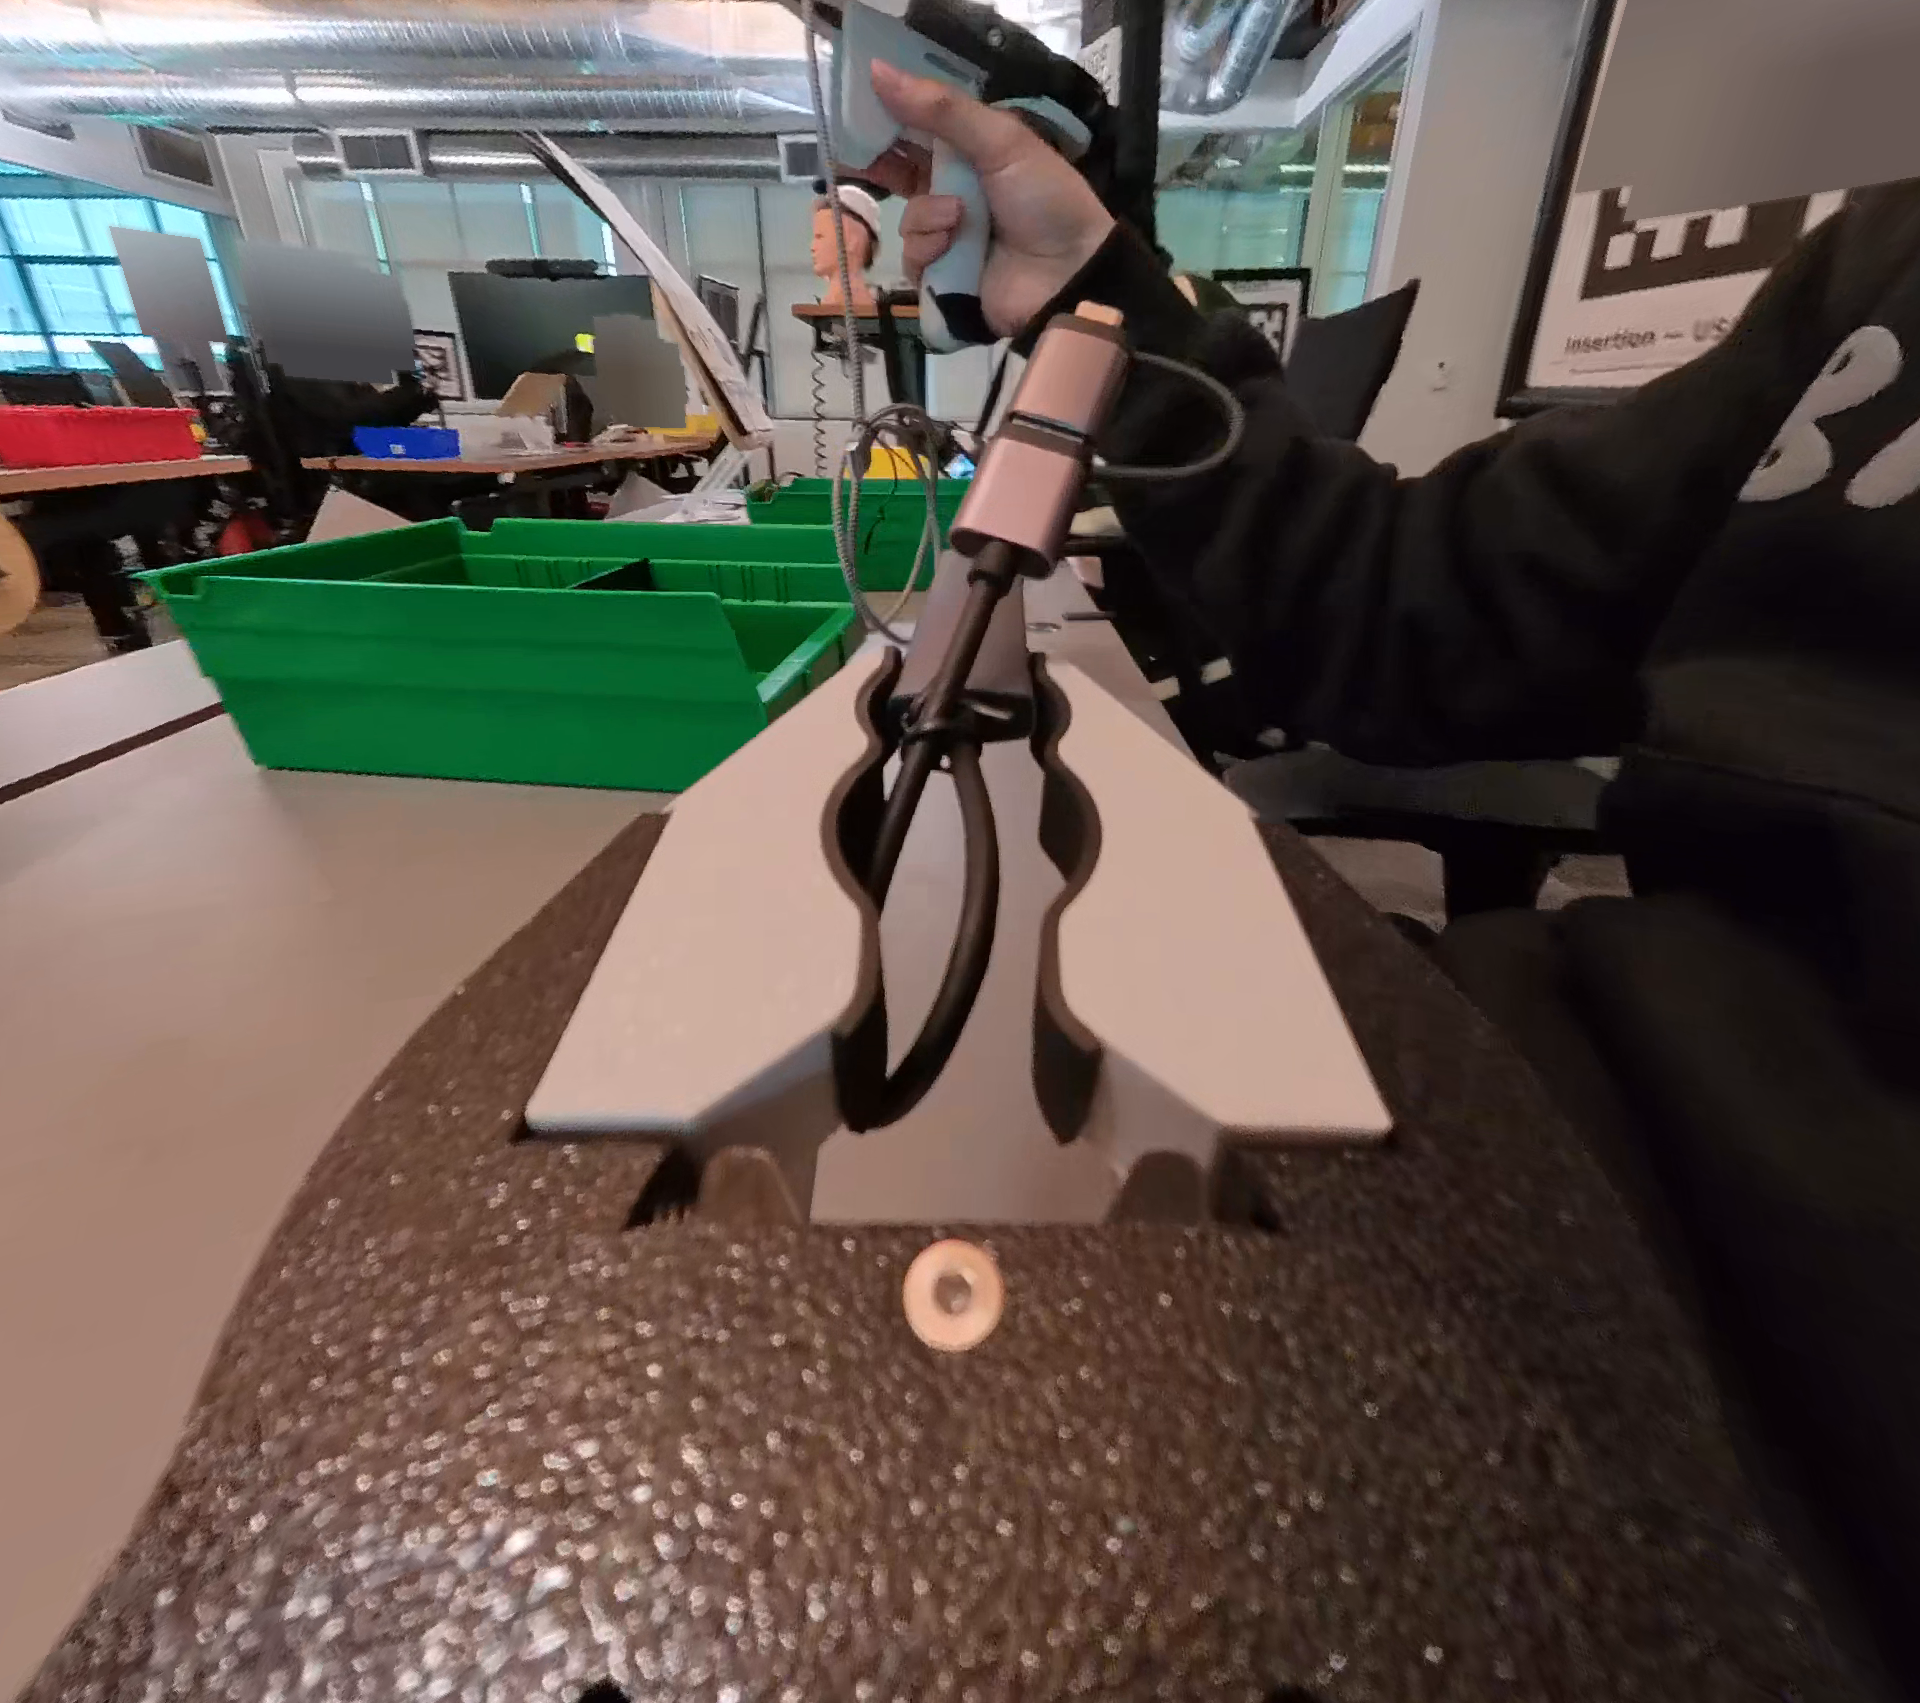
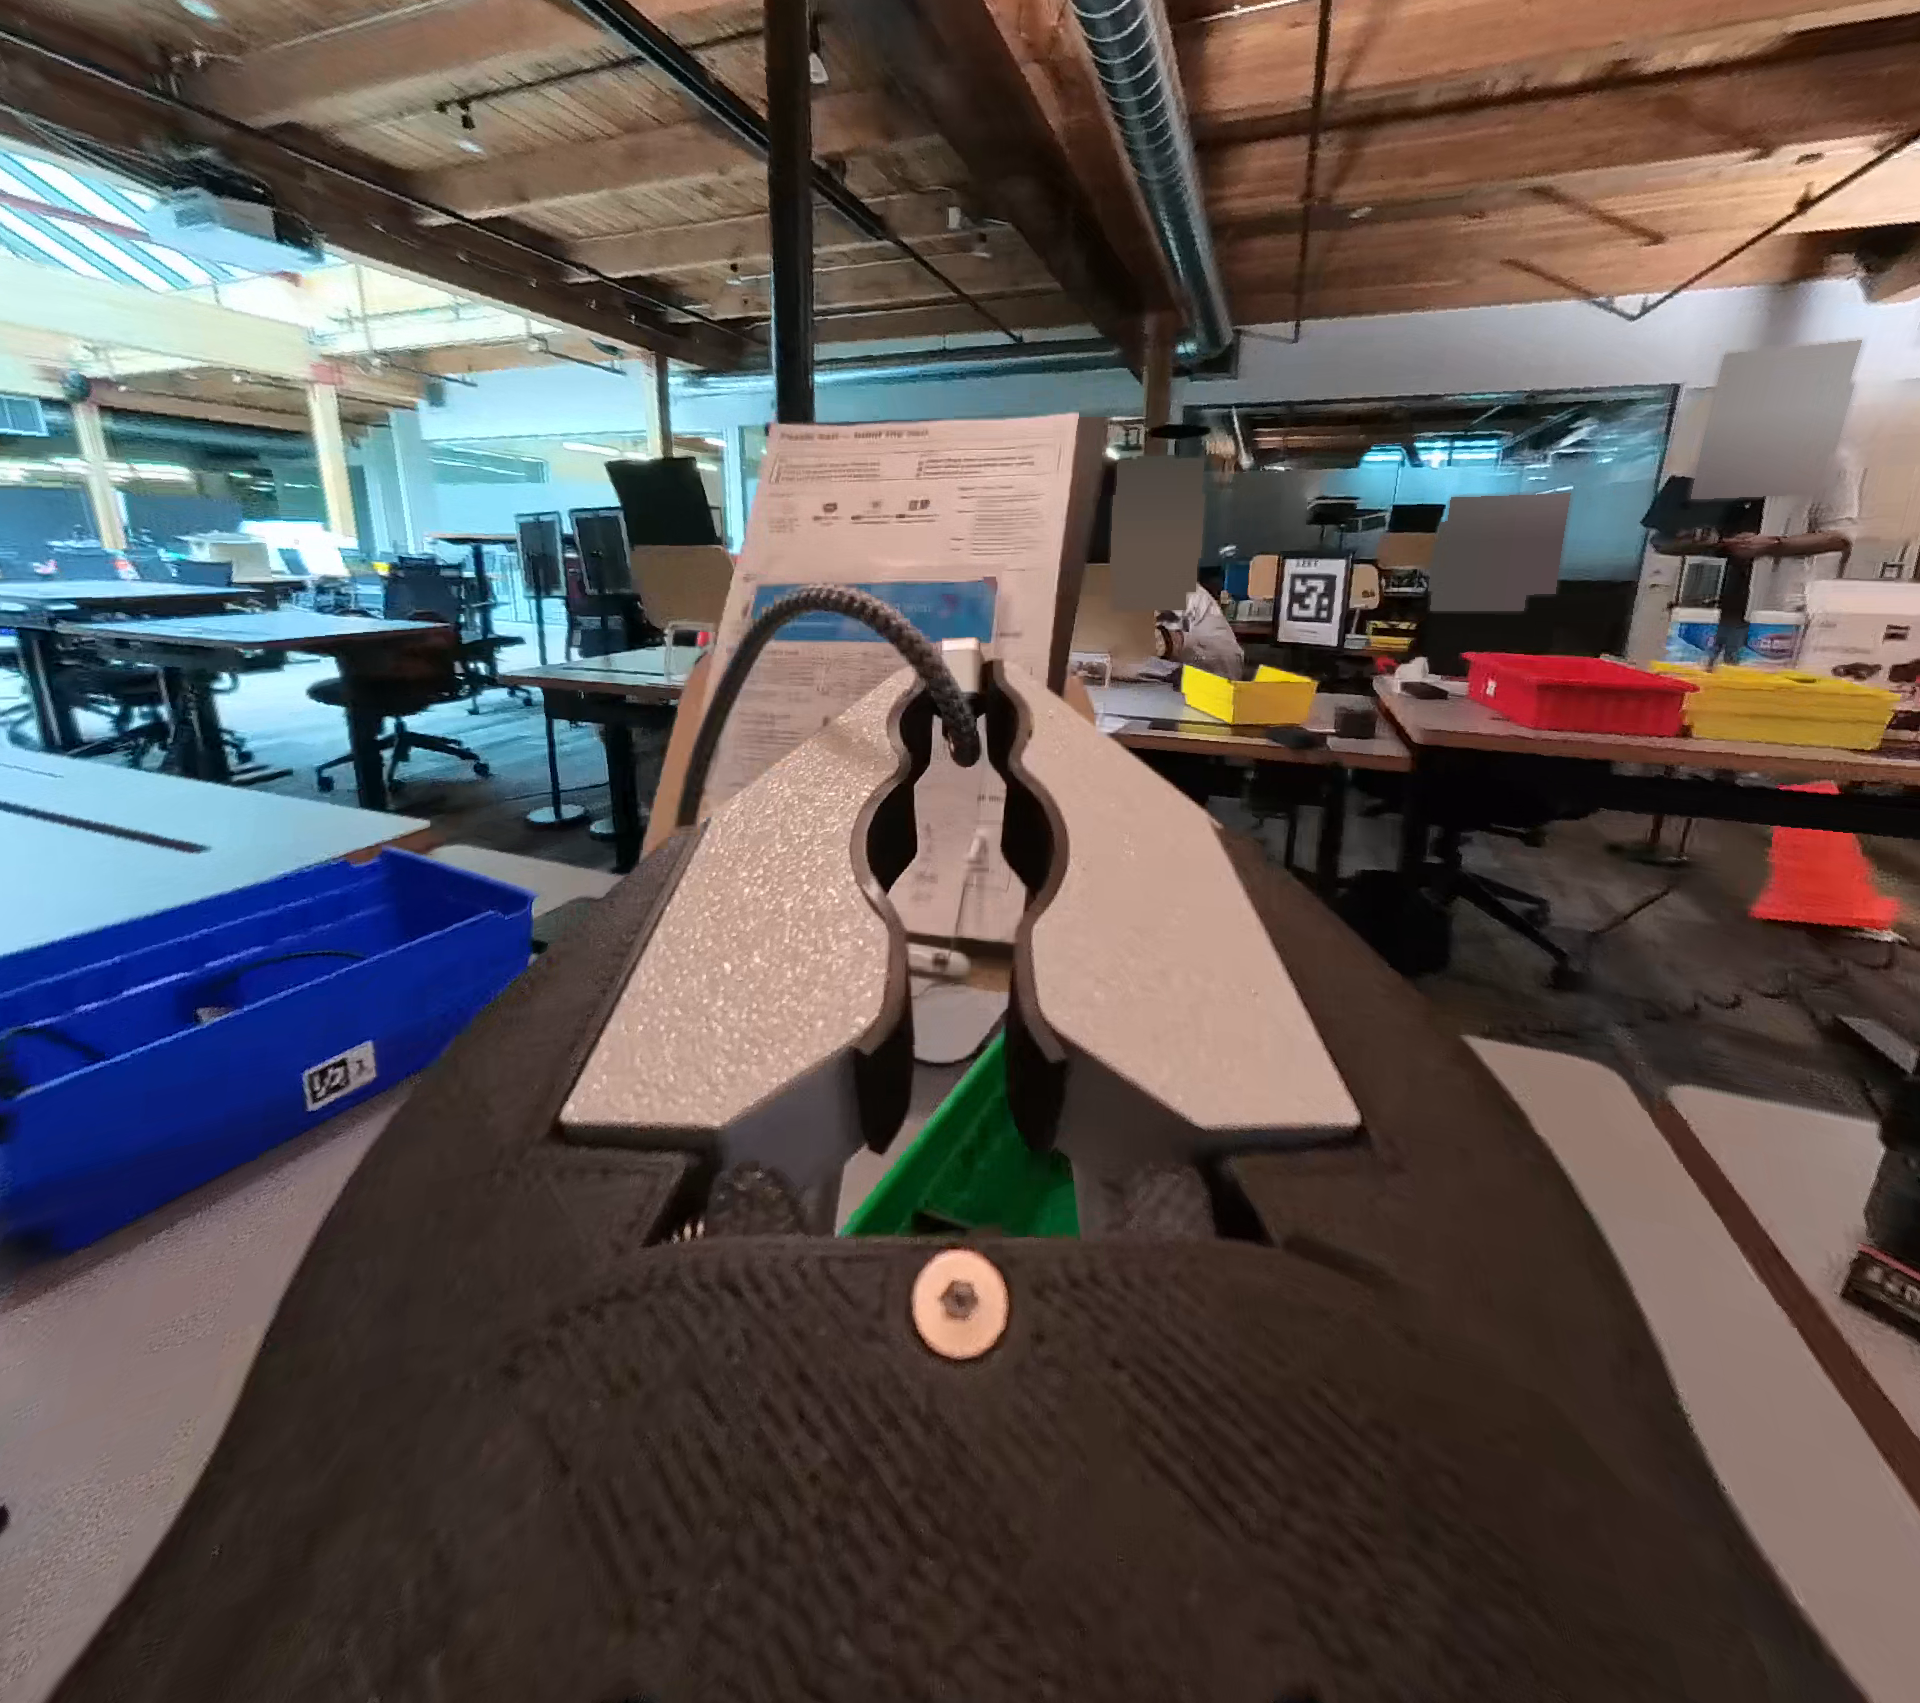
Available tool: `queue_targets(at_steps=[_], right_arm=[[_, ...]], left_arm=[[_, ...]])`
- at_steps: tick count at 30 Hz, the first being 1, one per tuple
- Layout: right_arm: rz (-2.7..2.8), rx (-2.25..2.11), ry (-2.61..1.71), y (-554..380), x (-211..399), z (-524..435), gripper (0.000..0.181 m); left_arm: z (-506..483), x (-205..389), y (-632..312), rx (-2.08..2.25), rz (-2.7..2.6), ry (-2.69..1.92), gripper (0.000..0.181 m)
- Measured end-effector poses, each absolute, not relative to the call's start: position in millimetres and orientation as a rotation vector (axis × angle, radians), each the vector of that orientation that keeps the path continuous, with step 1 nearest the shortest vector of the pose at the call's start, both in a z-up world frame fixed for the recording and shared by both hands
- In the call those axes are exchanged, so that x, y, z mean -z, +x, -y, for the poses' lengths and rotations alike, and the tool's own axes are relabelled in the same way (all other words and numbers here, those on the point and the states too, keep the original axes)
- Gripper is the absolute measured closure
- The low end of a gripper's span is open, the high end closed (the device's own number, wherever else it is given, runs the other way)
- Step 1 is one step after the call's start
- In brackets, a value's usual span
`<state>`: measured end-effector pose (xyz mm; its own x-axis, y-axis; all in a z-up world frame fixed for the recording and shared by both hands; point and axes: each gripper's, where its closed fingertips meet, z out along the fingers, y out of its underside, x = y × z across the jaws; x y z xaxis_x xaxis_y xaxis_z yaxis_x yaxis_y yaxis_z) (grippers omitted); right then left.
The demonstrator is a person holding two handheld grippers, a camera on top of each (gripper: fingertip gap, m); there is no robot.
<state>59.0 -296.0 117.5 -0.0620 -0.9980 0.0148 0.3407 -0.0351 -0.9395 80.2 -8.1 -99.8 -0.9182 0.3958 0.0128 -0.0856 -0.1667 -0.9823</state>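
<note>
While the grey desk [image 1: 156, 874] carries a green bin [image 1: 499, 645] and a blue bin [image 2: 239, 1019], left gripper [image 1: 961, 697] jaws closed on a pinkish-grey adapter [image 1: 1029, 458] raised upright with its black cord looped between them, right gripper [image 2: 956, 718] jaws pinching a braided cable [image 2: 831, 609] at its silver plug.

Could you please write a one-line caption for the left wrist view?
Left gripper clamps a pinkish-grey adapter and its black cable, beside a green bin.
</note>
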Motion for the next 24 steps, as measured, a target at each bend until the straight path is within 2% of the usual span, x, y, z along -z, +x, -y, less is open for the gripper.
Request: queue_targets(at_steps=[5, 13, 18, 23, 24], right_arm=[[-1.048, 1.539, -1.01, 80.0, -127.9, 323.3, 0.173], [-1.205, 1.39, -1.245, 116.8, -41.7, 319.3, 0.173], [-1.371, 1.241, -1.608, 139.1, 42.3, 326.4, 0.173], [-1.635, 1.092, -2.272, 110.6, 147.2, 359.7, 0.173], [-1.672, 1.055, -2.349, 102.8, 159.9, 364.4, 0.168]], left_arm=[[7.4, 101.4, 88.0, -2.172, 1.806, -0.311, 0.16], [8.1, 103.7, 89.0, -2.16, 1.818, -0.296, 0.159], [8.8, 104.7, 88.2, -2.151, 1.819, -0.294, 0.16], [9.1, 105.3, 88.9, -2.148, 1.821, -0.286, 0.16], [9.3, 105.4, 88.7, -2.146, 1.822, -0.287, 0.159]])
